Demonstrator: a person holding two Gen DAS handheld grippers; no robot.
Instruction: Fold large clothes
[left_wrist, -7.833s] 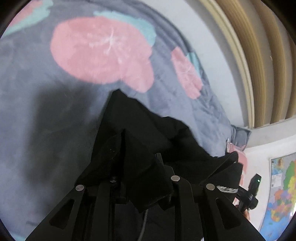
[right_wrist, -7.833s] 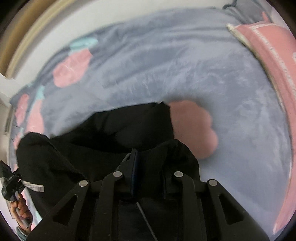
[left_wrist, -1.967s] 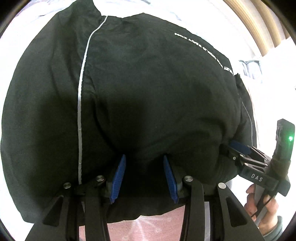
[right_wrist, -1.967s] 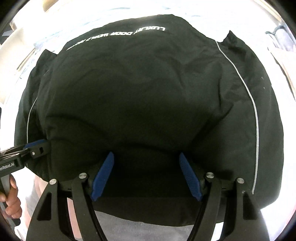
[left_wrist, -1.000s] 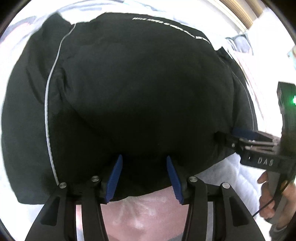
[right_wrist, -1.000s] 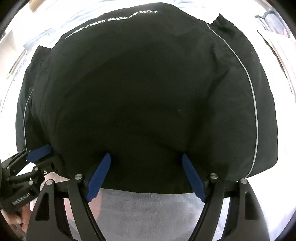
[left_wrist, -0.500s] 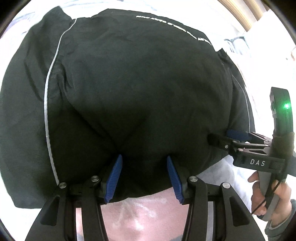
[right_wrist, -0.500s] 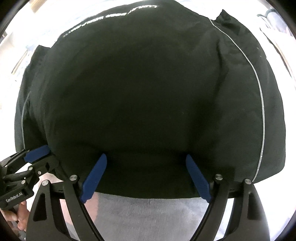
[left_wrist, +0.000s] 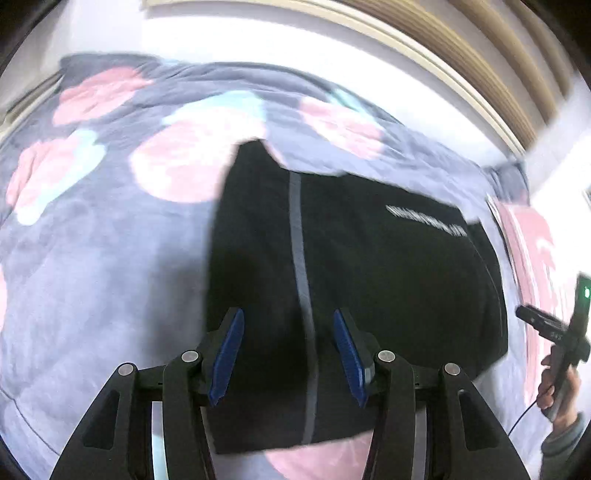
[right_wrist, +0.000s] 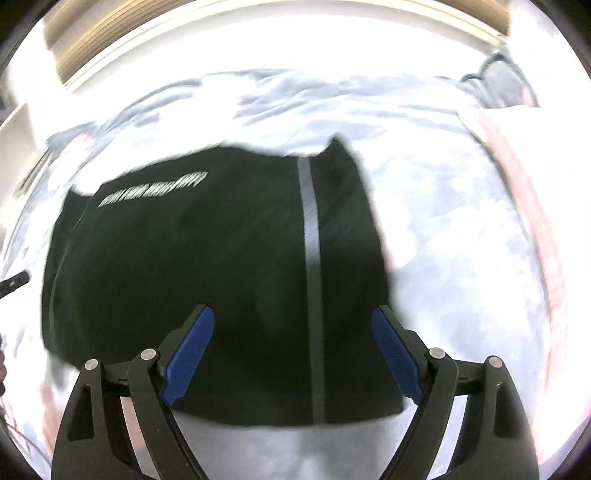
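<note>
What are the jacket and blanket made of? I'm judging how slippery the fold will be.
Jacket: looks like thin woven synthetic, matte black, with a pale piping stripe and printed lettering; blur leaves the weave open. Blanket: seems plush fleece, with a soft, napped grey surface and pink blotches.

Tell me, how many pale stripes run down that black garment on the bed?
2 visible on the black garment: a broad stripe between the left gripper fingers, and a thin faint stripe near the opposite edge. Folds may hide more.
</note>
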